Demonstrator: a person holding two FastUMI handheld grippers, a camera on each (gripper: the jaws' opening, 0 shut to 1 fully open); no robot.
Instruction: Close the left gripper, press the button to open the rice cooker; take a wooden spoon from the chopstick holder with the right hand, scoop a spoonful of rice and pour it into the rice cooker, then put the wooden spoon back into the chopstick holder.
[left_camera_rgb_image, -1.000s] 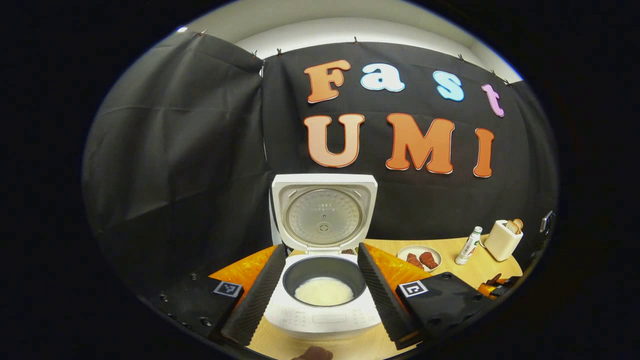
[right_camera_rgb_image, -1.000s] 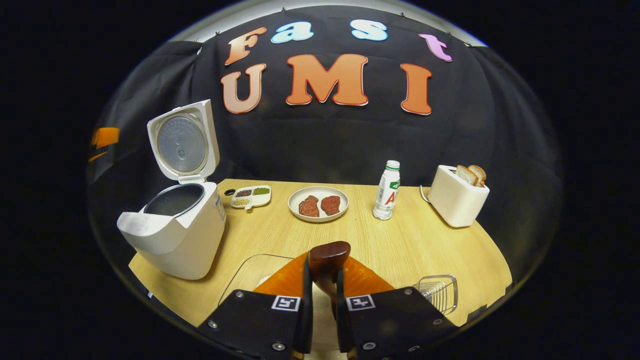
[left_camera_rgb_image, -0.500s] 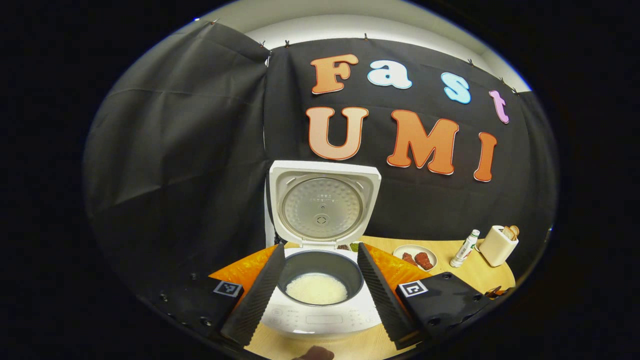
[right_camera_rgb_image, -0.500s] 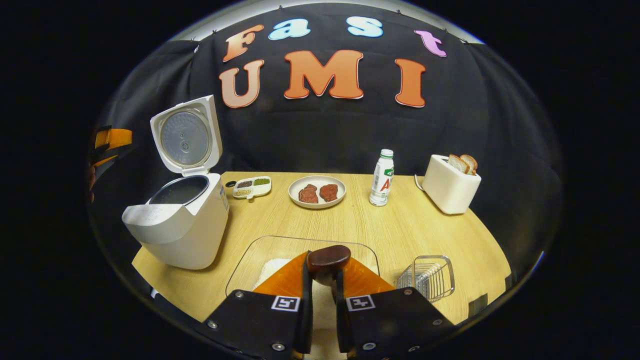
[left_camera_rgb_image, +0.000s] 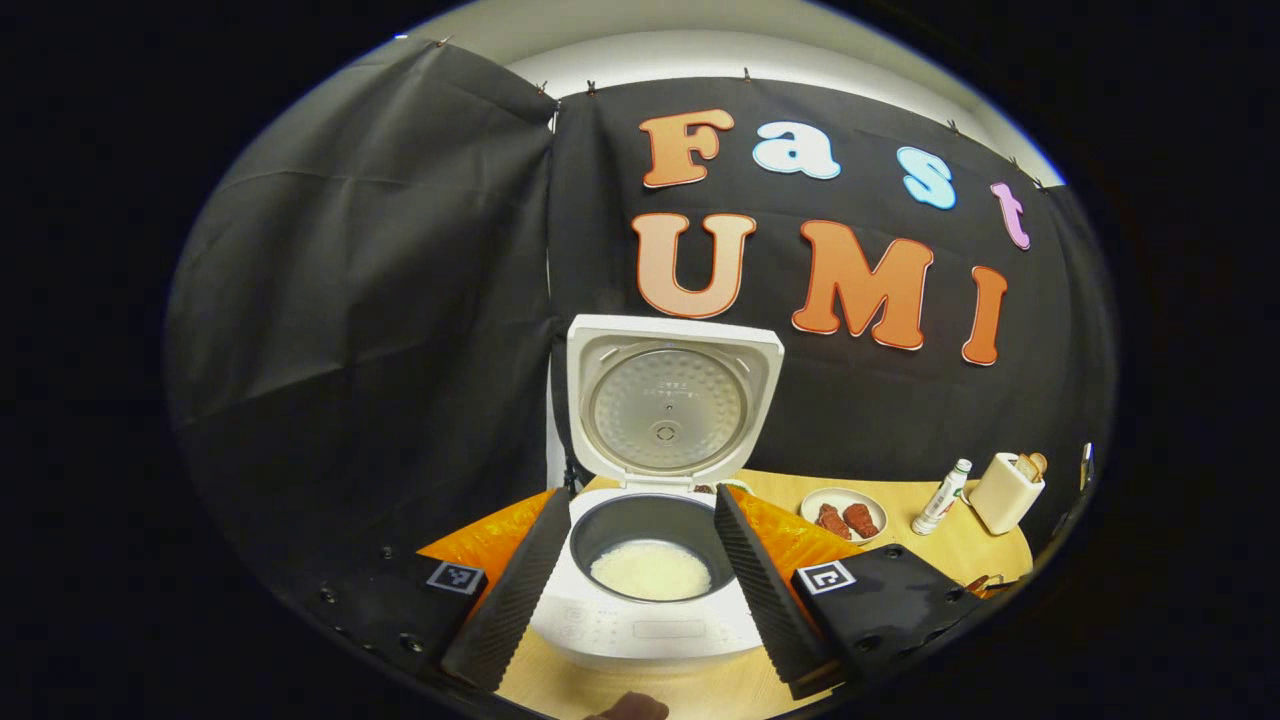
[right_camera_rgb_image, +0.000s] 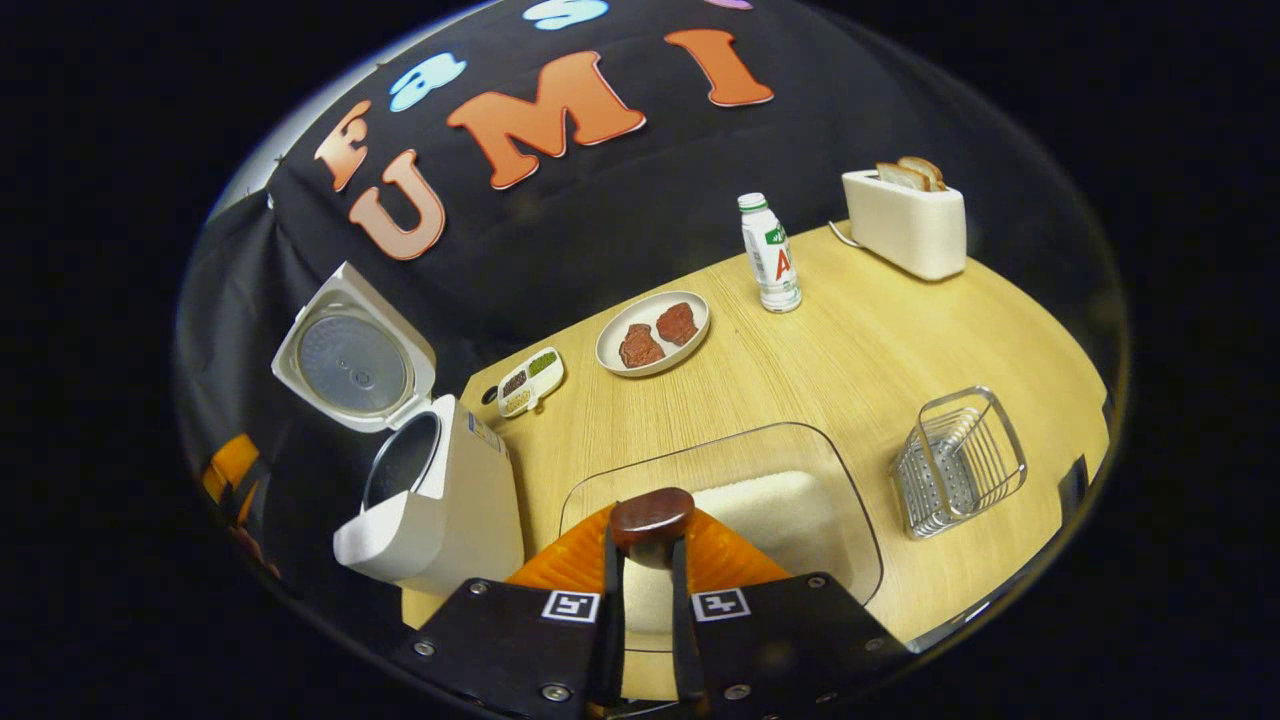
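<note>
Two tongs are in my hands. My right gripper (right_camera_rgb_image: 640, 600) is clamped on the dark brown wooden spoon (right_camera_rgb_image: 652, 514), held over the clear glass dish of white rice (right_camera_rgb_image: 770, 510). My left gripper (left_camera_rgb_image: 640, 570) has its fingers wide apart in front of the white rice cooker (left_camera_rgb_image: 660, 560), whose lid stands open with rice in the pot. Just right of the dish is the silver wire chopstick holder (right_camera_rgb_image: 958, 462). Farther back stand a plate of red meat (right_camera_rgb_image: 652, 333), a small white bottle (right_camera_rgb_image: 770, 253) and a cream toaster with bread (right_camera_rgb_image: 905, 220).
</note>
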